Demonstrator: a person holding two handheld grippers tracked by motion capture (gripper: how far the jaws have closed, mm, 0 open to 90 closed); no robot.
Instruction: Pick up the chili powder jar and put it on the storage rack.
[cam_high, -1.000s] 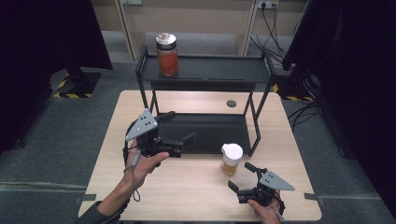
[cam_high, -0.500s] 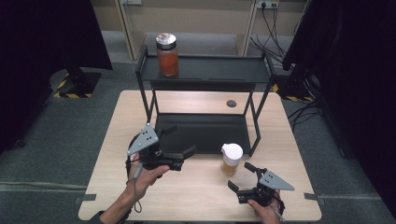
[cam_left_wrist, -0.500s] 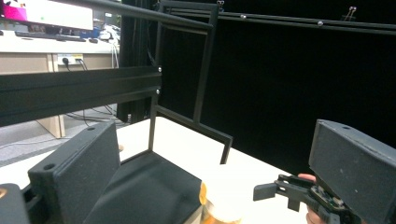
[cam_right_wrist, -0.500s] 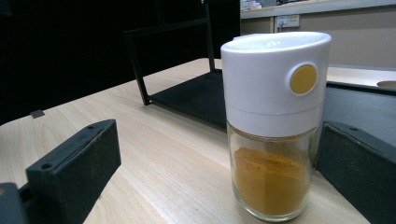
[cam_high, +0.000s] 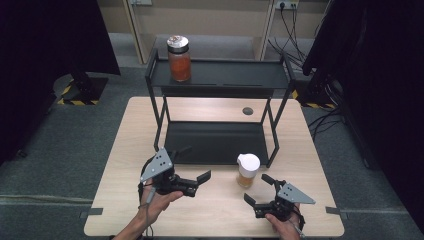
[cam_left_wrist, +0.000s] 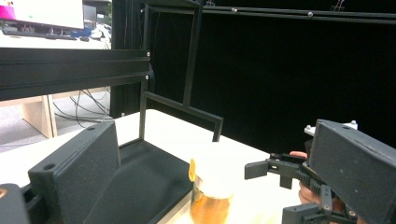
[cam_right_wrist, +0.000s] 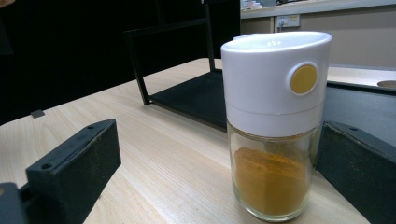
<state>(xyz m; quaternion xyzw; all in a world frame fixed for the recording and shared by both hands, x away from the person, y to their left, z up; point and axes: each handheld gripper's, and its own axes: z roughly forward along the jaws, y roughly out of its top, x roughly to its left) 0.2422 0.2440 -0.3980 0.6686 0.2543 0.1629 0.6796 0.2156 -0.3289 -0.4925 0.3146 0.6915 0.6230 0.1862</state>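
Note:
A glass spice jar (cam_high: 248, 170) with a white cap and orange powder stands on the wooden table (cam_high: 140, 125), just in front of the black rack's right front leg. My right gripper (cam_high: 258, 190) is open and low on the table just in front of the jar; in the right gripper view the jar (cam_right_wrist: 273, 140) stands close ahead, between the jaws and nearer the right one. My left gripper (cam_high: 192, 164) is open and empty, left of the jar, pointing right at it. The left gripper view shows the jar (cam_left_wrist: 210, 191) ahead, with the other gripper (cam_left_wrist: 289, 175) beyond it.
A black two-tier rack (cam_high: 220, 80) stands mid-table with its lower shelf (cam_high: 210, 142) bare. A larger jar (cam_high: 179, 57) with a metal lid and orange contents sits on the top shelf at the left. A round hole (cam_high: 247, 111) lies behind the rack. Bare wood stretches along the table's left side.
My left gripper has moved toward the front edge and to the right, closer to the spice jar, still open. The right gripper and the jar have stayed put.

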